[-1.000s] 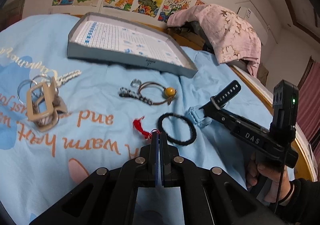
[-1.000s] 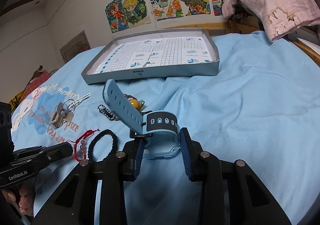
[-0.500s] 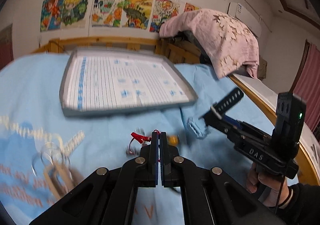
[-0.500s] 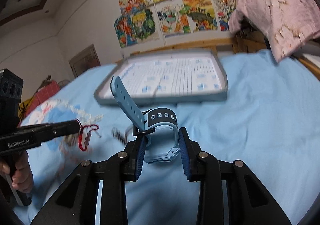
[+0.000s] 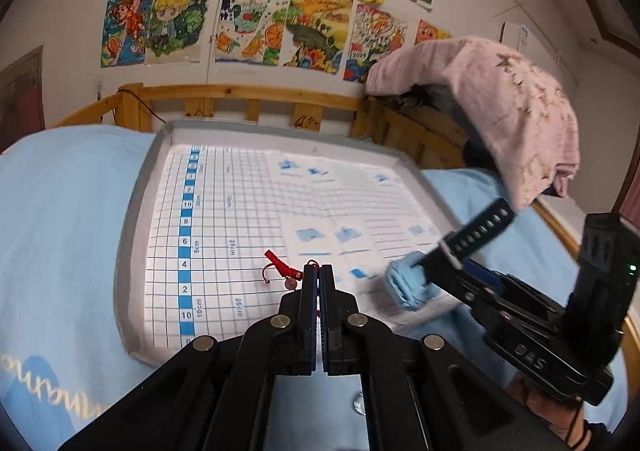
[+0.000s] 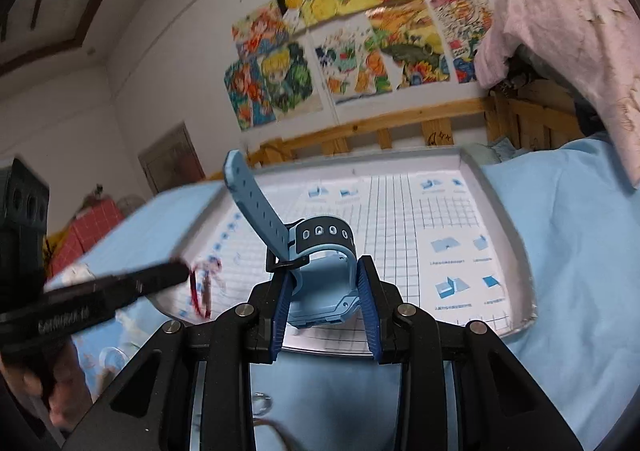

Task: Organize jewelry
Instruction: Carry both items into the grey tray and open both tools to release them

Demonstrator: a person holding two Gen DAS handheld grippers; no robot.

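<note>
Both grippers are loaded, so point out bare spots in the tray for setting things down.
The tray floor is bare from the numbered blue column to the far wall. Crowded only near the front, where the left gripper holds the red bracelet and the right gripper the blue watch.

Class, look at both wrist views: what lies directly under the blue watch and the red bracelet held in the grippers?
Under the blue watch and red bracelet lies the grey tray with its printed grid lining. The grippers hide the tray's near strip, so anything lying there cannot be seen.
</note>
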